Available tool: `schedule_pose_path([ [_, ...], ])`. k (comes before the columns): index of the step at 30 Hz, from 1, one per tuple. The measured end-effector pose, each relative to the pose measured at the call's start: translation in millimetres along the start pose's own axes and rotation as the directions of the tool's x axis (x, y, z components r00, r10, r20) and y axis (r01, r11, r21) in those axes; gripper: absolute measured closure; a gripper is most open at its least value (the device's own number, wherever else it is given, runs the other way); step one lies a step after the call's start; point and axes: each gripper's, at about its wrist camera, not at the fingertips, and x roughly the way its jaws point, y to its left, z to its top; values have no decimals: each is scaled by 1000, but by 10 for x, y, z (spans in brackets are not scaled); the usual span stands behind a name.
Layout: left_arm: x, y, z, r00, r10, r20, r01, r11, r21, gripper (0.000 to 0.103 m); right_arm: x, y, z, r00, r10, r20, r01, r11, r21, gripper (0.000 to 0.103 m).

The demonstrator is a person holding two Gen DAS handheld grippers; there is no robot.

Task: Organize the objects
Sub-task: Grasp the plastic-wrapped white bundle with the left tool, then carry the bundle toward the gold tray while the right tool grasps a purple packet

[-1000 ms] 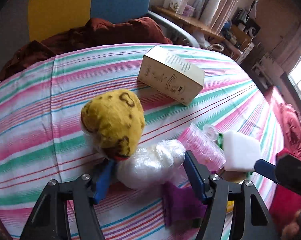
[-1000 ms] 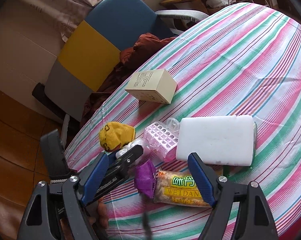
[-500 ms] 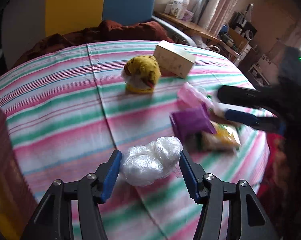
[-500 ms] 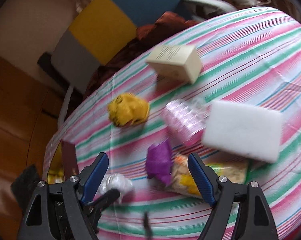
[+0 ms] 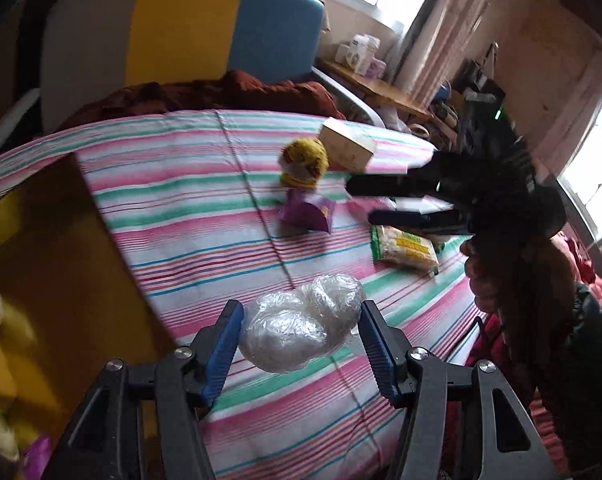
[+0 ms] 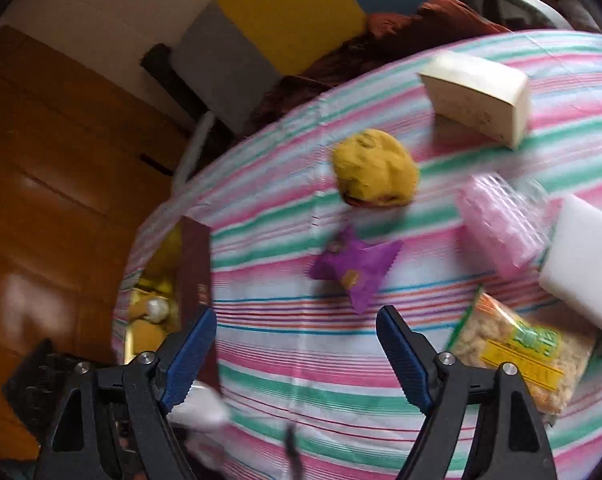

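My left gripper [image 5: 299, 340] is shut on a clear plastic bag bundle [image 5: 301, 328] and holds it above the striped tablecloth, beside an open brown box [image 5: 61, 260] with yellow items inside. My right gripper [image 6: 297, 340] is open and empty above the cloth; in the left wrist view it [image 5: 385, 200] hovers over the snack packets. A purple packet [image 6: 357, 268], a yellow plush [image 6: 375, 174], a pink plastic pack [image 6: 501, 224], a white foam block [image 6: 585, 268], a yellow-green snack bag [image 6: 521, 356] and a beige carton [image 6: 477, 98] lie on the table.
The brown box [image 6: 195, 292] stands at the table's left edge. A blue, yellow and grey chair [image 5: 189, 28] with a dark red cloth [image 5: 205, 94] is behind the table. A wooden shelf [image 5: 377, 88] with bottles stands at the back right.
My left gripper has carried the plastic bag bundle back and left, away from the plush toward the brown box. My right gripper has moved left over the purple packet.
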Motion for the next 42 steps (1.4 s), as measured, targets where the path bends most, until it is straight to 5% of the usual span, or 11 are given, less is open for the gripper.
schedule_pose_path([
  [4,-219,175,-74,999,15,39,-14,999,-45,43,-9,-93,-8,996,-84,8,83,996,33,19],
  [8,-383,324,-142,998,28,64,-23,997,-77,43,55,108,-22,982,-186,7,186,978,-94,19],
  [11,-497,405,-199,996,42,76,-36,996,-86,43,167,323,-44,959,-284,-3,275,930,-245,19],
  [15,-596,543,-277,995,52,82,-42,992,-121,43,364,549,7,892,-451,23,410,789,-457,19],
  [20,-650,674,-355,994,66,83,-52,986,-159,43,704,660,147,826,-564,-7,435,645,-628,25],
  [26,-709,785,-374,993,80,86,-63,981,-183,42,1021,497,316,785,-613,-94,404,620,-673,31],
  [30,-708,843,-383,992,94,81,-77,978,-196,42,1097,404,394,805,-580,-122,380,663,-645,49],
  [36,-770,1010,-397,989,122,86,-99,967,-237,42,997,376,293,830,-550,-97,386,691,-611,55],
  [42,-1174,1393,-372,961,221,164,-161,934,-318,42,731,593,53,898,-435,-70,327,766,-554,65],
])
